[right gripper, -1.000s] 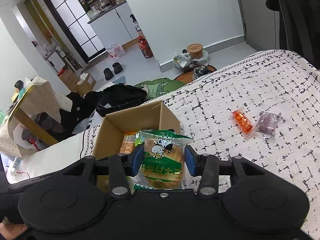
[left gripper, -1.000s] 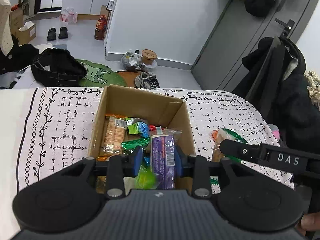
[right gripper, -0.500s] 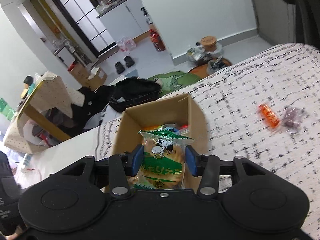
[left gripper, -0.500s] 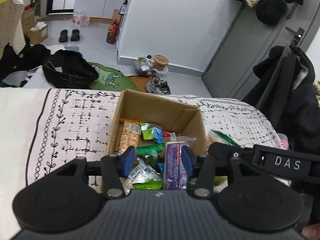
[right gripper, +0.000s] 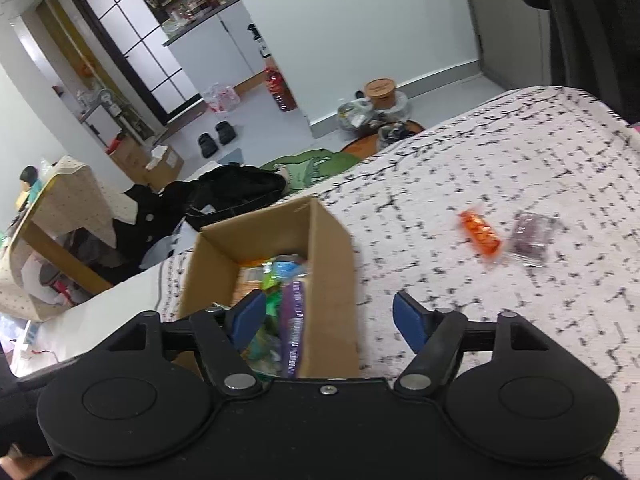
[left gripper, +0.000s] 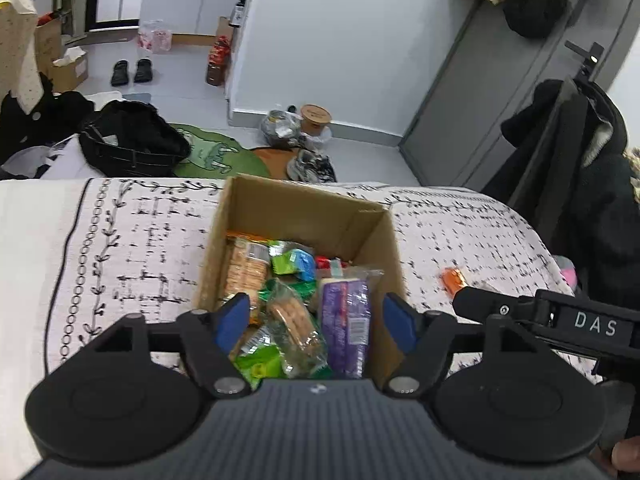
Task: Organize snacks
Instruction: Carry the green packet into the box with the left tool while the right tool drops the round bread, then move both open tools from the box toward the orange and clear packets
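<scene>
My left tongs (left gripper: 316, 316) stand spread wide, the two blue pads (left gripper: 232, 318) well apart with nothing pinched between them. They hang over the near end of the cardboard box (left gripper: 304, 210), and I can look straight down between the pads into the snacks piled there. A purple packet (left gripper: 346, 320) stands on end in the box, toward the 3 o'clock pad but not touching it as far as I can tell. Beside it, toward 9 o'clock, lies a clear-wrapped biscuit packet (left gripper: 294, 318), with a green wrapper (left gripper: 260, 362) below it at 6 o'clock. Further in, at 12 o'clock, a long pack of crackers (left gripper: 246, 266) lies along the box's 9 o'clock wall.

My right tongs (right gripper: 328, 314) are released too, gaping wide and empty. The 9 o'clock pad (right gripper: 250, 314) hovers over the box's (right gripper: 332, 256) open top; the 3 o'clock pad sits outside the box, over the patterned cloth (right gripper: 500, 152). The box's right wall runs up between the two pads. The purple packet (right gripper: 294, 320) shows inside, just beside the 9 o'clock pad.

Out on the cloth at 2 o'clock from my right tongs lie two loose snacks: an orange packet (right gripper: 480, 234) and, just beside it, a dark purple packet in clear wrap (right gripper: 532, 236). The picture is blurred there, so I cannot tell whether they touch.
</scene>
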Motion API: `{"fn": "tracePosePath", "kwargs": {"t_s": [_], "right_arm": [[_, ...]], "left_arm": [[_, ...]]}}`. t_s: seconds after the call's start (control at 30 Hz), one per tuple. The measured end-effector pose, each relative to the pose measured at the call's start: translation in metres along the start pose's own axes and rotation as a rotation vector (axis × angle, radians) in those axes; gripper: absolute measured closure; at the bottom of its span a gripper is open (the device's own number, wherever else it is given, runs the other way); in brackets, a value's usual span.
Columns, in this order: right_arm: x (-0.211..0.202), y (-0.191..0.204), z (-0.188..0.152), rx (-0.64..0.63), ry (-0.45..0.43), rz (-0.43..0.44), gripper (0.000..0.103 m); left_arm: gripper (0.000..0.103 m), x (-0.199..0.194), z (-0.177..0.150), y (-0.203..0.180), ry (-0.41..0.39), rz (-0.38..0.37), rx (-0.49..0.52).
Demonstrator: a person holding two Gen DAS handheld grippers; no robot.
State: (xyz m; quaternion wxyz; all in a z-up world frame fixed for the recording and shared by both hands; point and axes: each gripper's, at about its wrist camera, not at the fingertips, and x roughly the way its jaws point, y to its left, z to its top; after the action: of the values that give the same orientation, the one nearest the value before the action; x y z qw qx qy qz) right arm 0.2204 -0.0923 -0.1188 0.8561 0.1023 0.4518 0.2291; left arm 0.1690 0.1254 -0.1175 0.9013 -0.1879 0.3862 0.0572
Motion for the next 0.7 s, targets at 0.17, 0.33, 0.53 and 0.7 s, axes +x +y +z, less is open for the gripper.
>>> {"fn": "tracePosePath", "kwargs": {"t_s": [0.17,0.33,0.53,0.7], "right_arm": [[-0.008,-0.016,0.000,0.003,-0.009,-0.039,0.023],[-0.017,-0.035,0.000,0.011,-0.022,-0.085,0.015],[-0.025,-0.057,-0.001,0.028,-0.026,-0.111,0.010],[-0.028,-0.073,-0.003,0.041,-0.024,-0.132,0.008]], "left_arm": [[0.022,0.005,-0.001,-0.014,0.020,-0.026,0.025],[0.020,0.009,-0.001,-0.027,0.036,-0.038,0.044],[0.019,0.014,-0.003,-0.044,0.063,-0.082,0.064],[0.019,0.018,-0.006,-0.064,0.083,-0.123,0.114]]}}
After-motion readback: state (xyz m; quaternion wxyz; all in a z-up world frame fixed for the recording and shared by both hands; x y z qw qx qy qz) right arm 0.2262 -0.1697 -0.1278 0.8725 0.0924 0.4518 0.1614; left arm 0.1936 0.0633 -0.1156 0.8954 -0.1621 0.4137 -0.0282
